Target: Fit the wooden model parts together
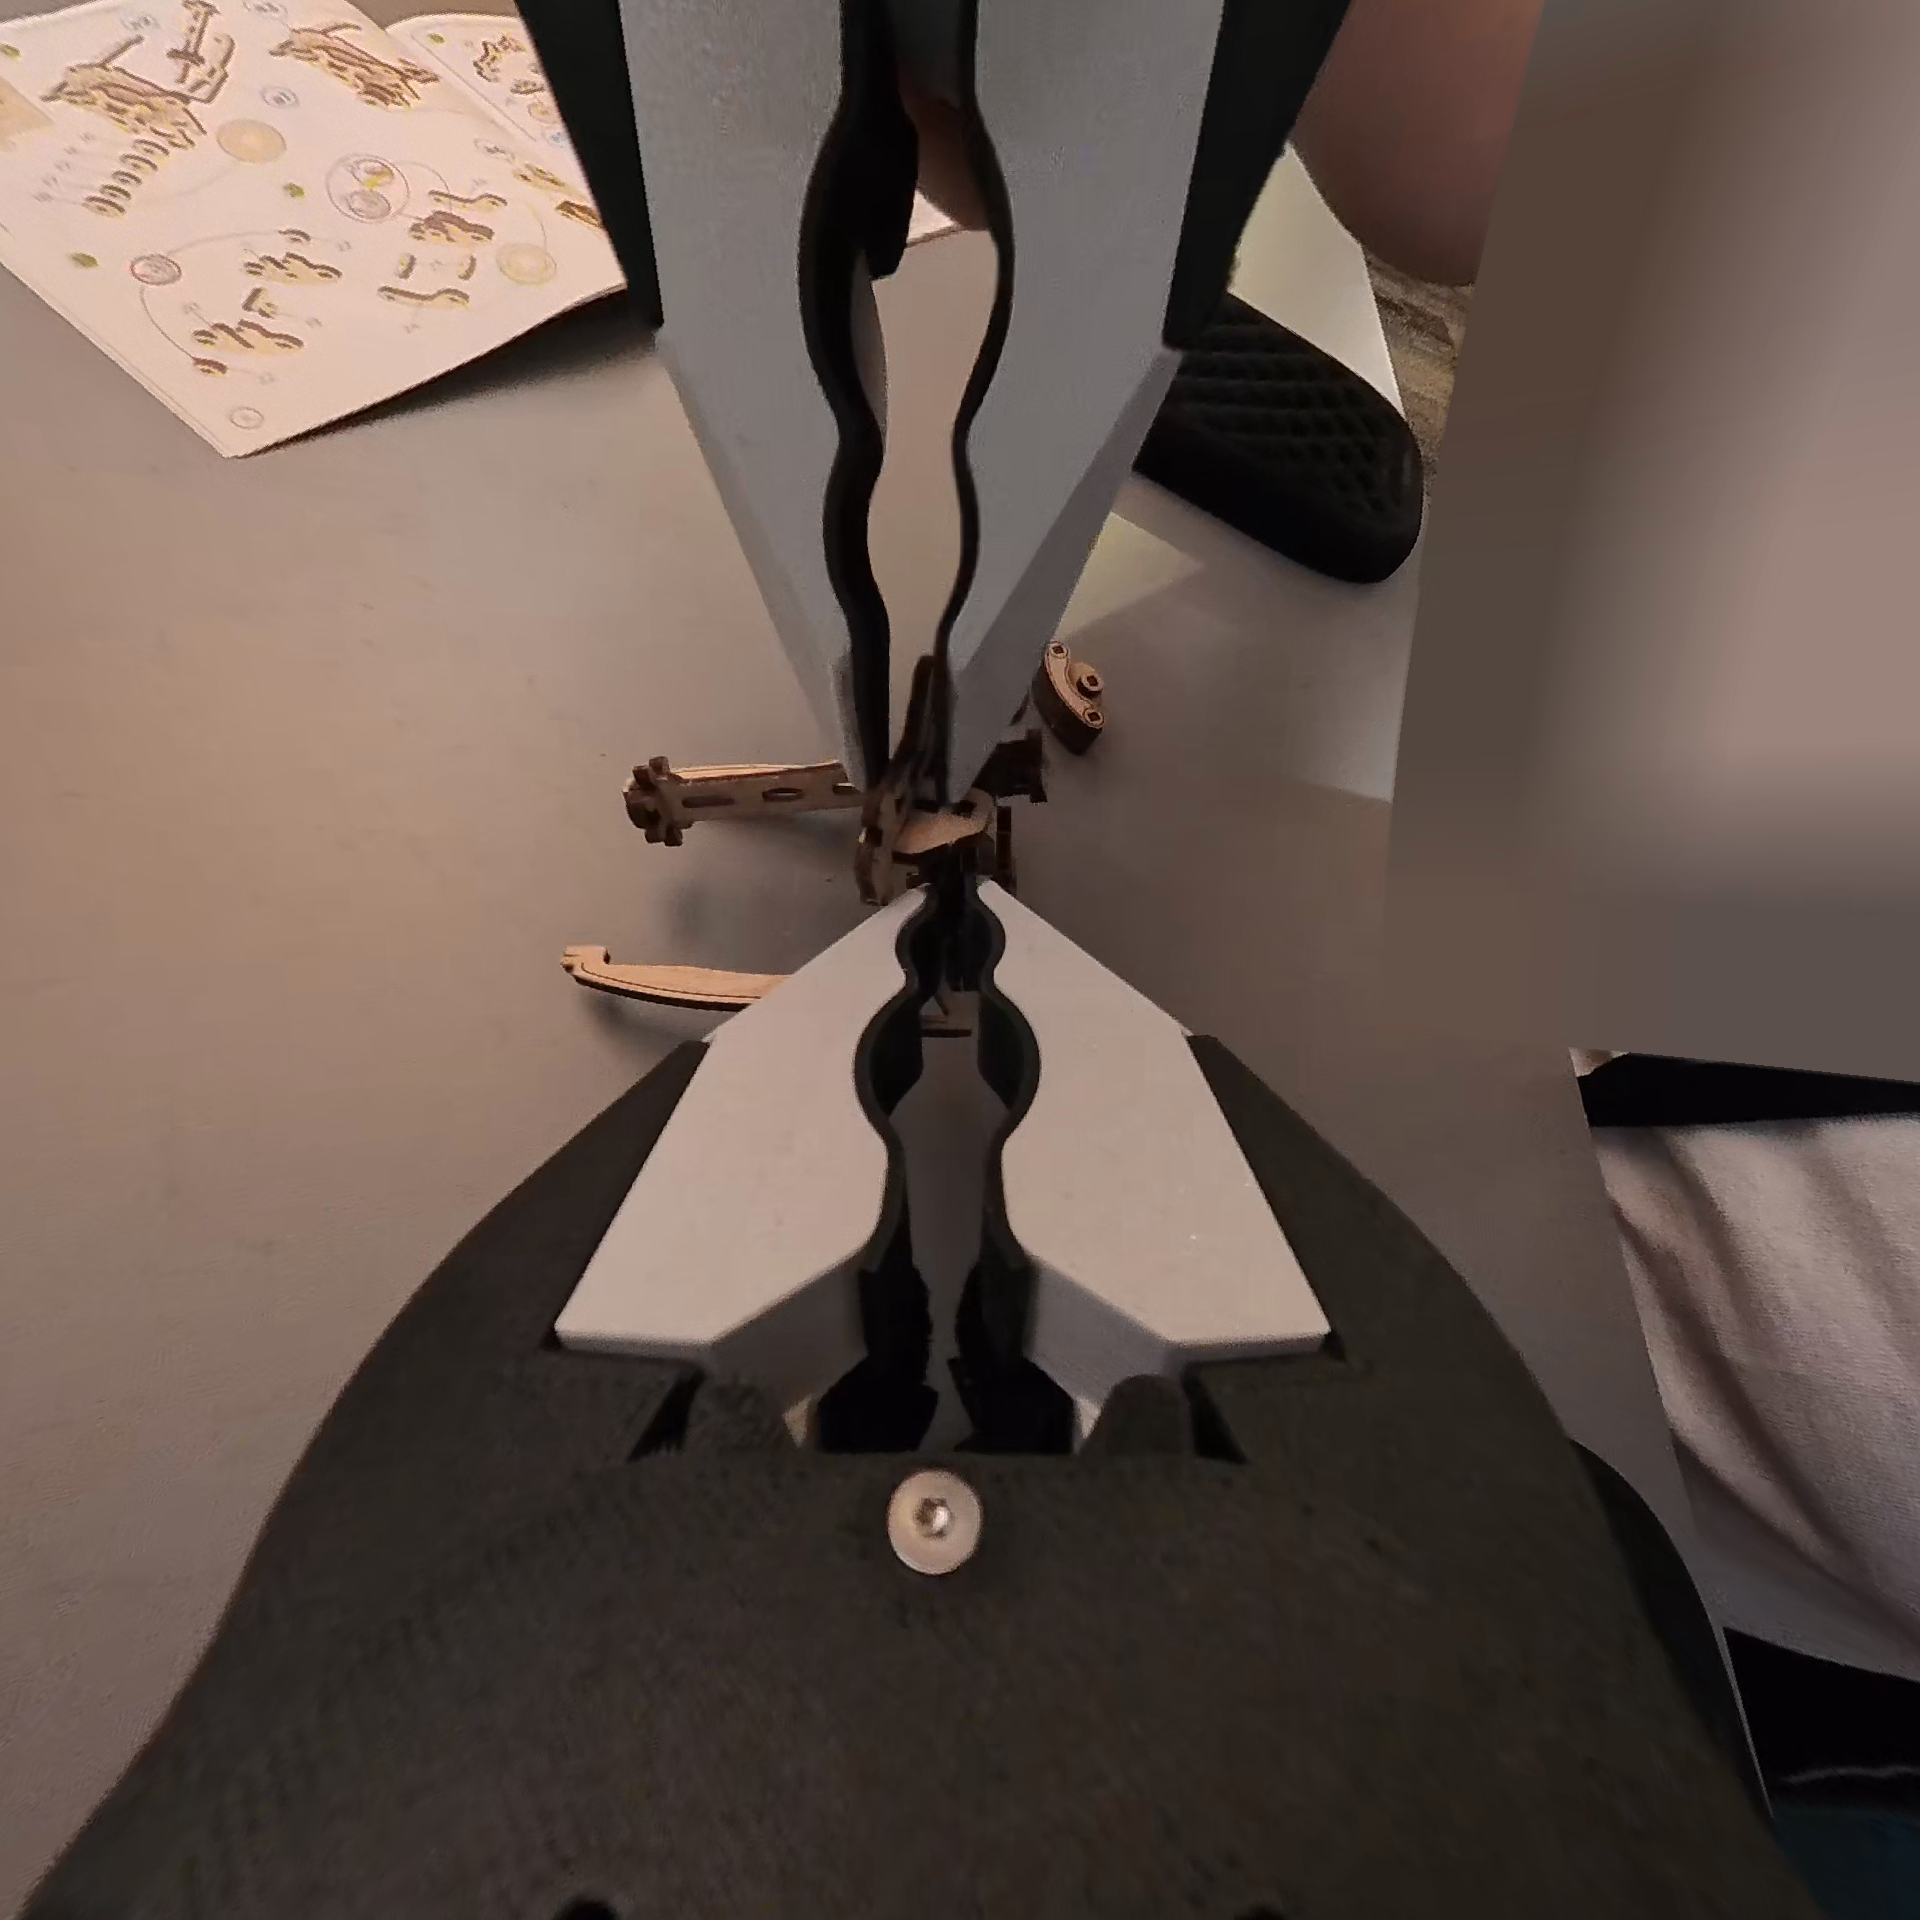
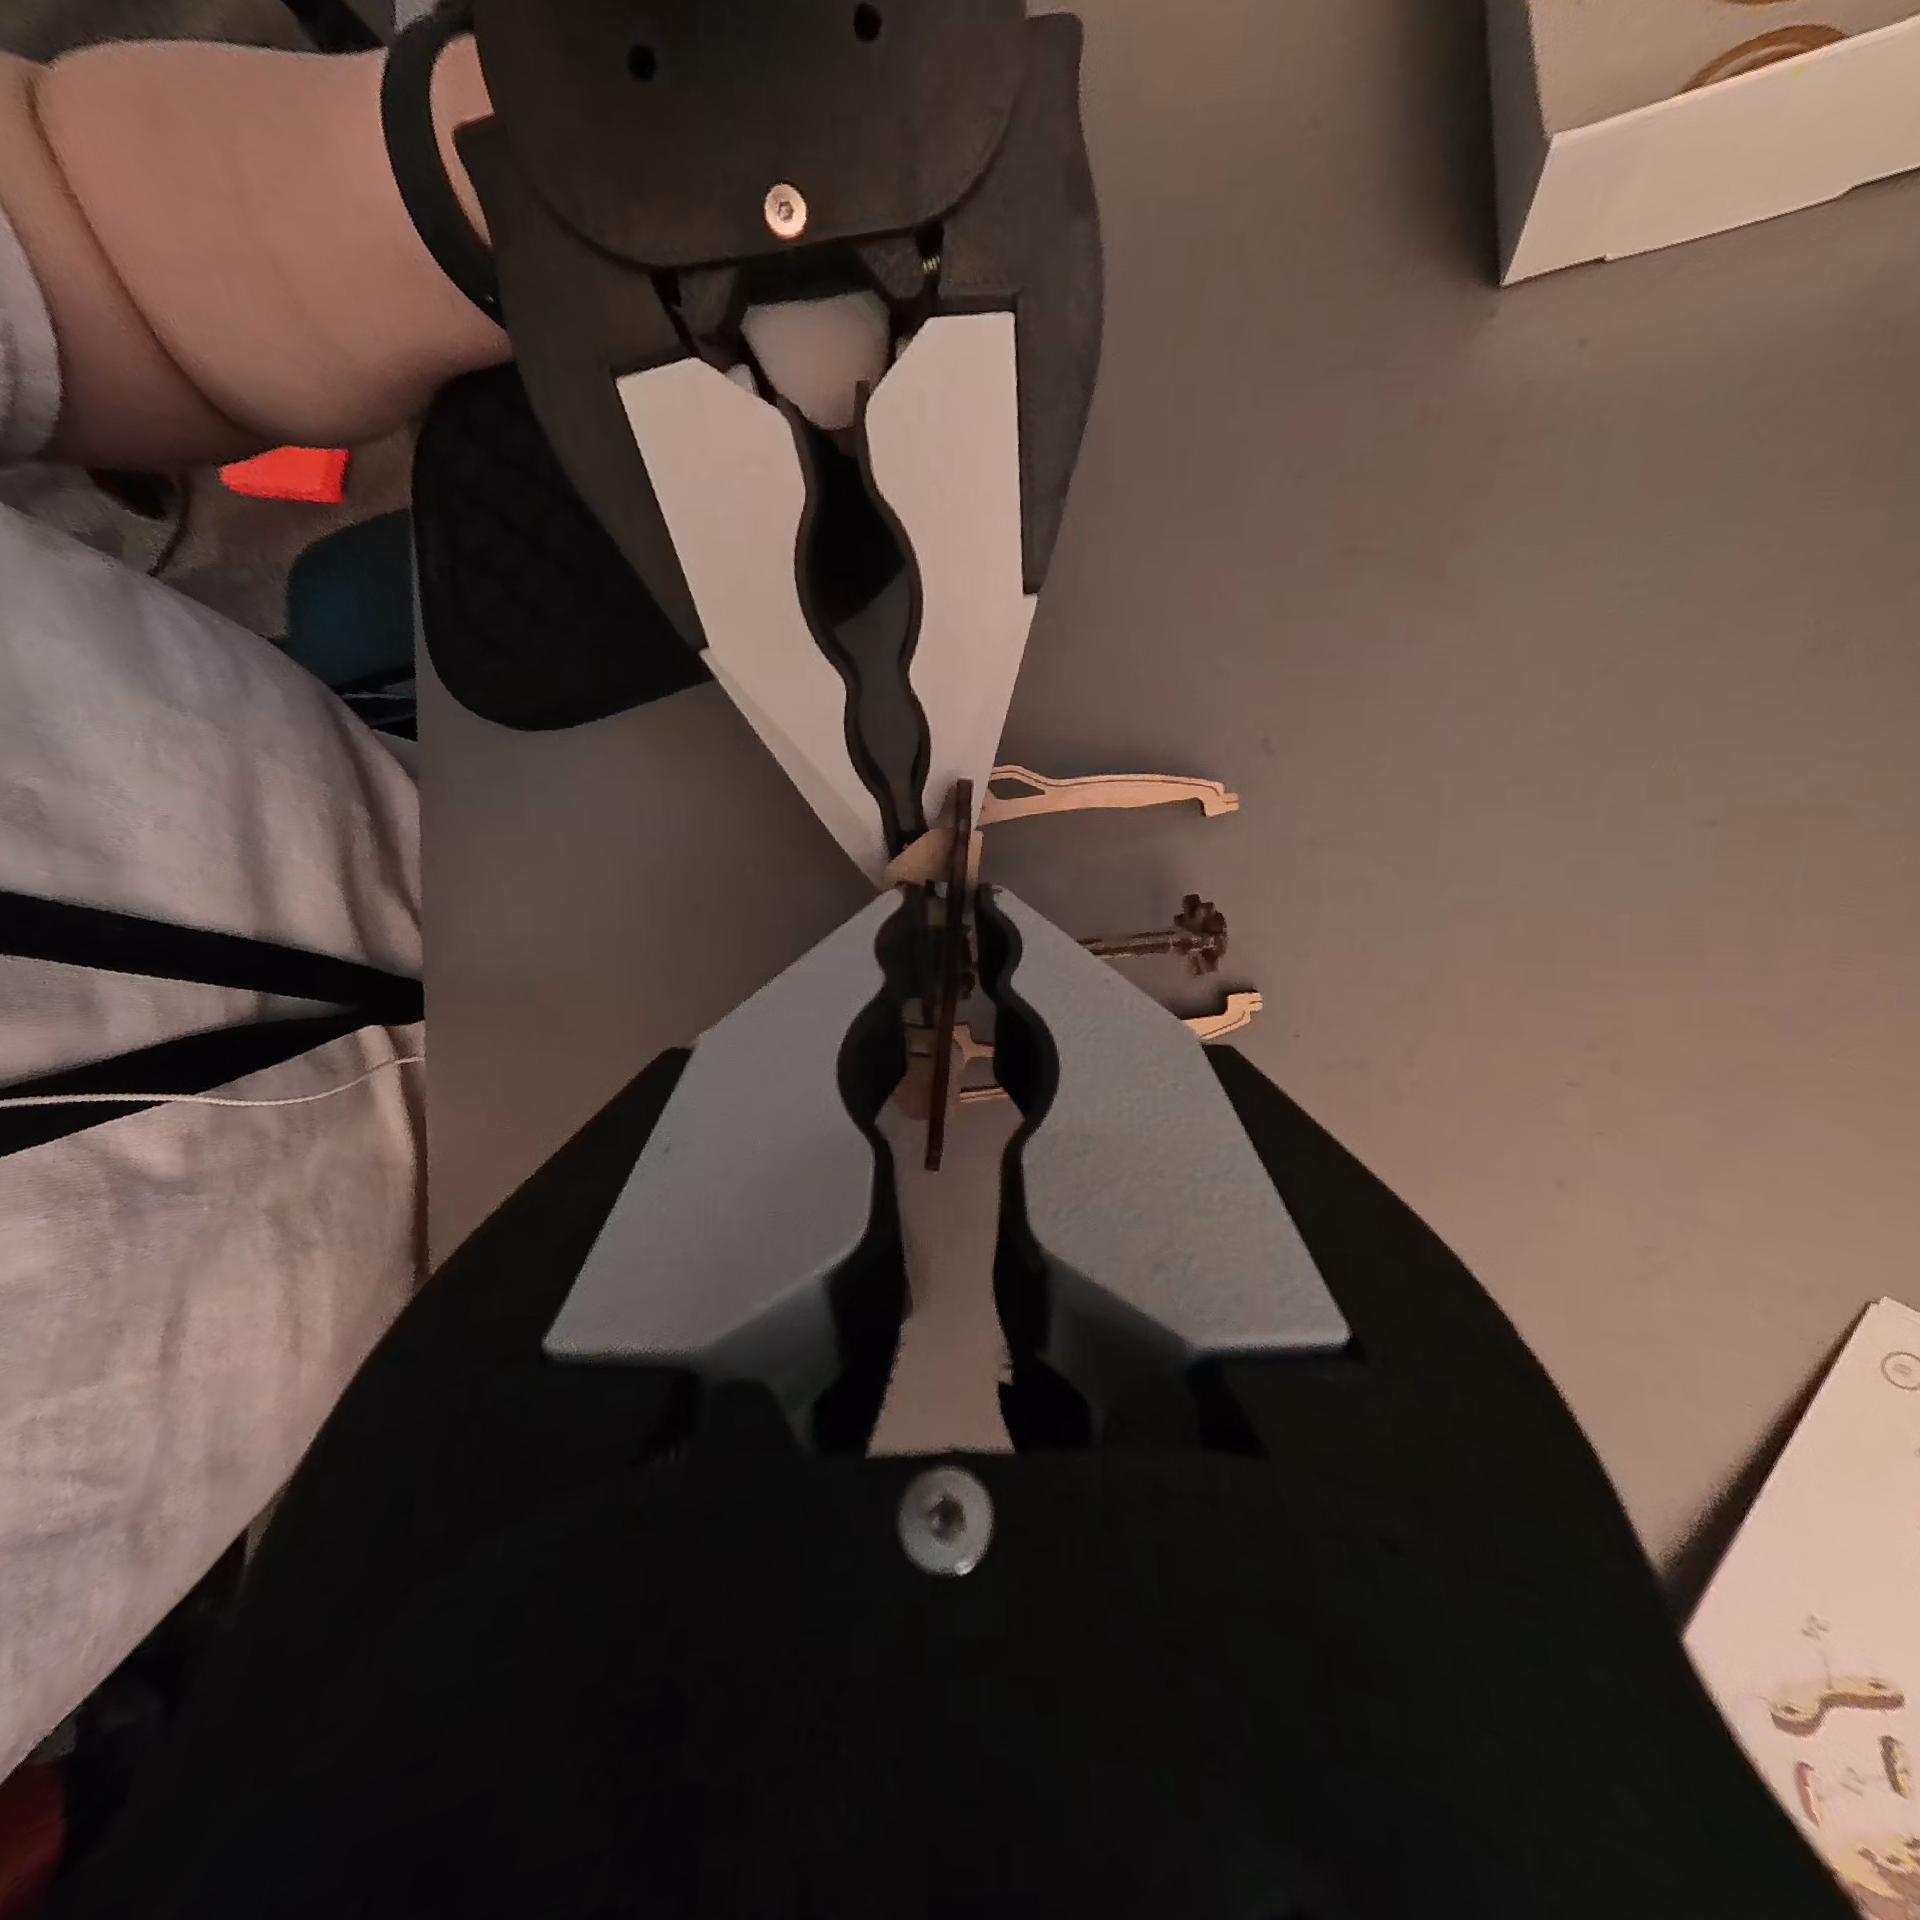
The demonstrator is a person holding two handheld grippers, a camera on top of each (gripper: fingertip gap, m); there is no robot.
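Currently your grey table [image 1: 312, 727] carries everything, with your pale-clothed lap along its near edge in the right wrist view. An instruction sheet [image 1: 291, 229] lies open at the far left of the left wrist view, printed with assembly diagrams; its writing is too small to read and no brand shows. A white cardboard box [image 2: 1704, 156] sits at the top right of the right wrist view, well apart from the work.

Your left gripper [image 1: 948, 914] and right gripper [image 2: 940, 930] meet tip to tip over the table, both with grey fingers and wavy black pads. Your left gripper is pinched tight on a small wooden sub-assembly [image 1: 914, 831]. Your right gripper is closed from the opposite side on a dark thin wooden plate [image 2: 951, 997] that stands on edge between its pads and runs into the same cluster of parts.

A slotted wooden axle with a small gear [image 1: 748, 795] sticks out sideways from the held cluster. One curved wooden strip [image 1: 665, 977] lies on the table just beside your left gripper's fingers. One small rounded wooden piece [image 1: 1075, 696] lies behind the right gripper's tips.
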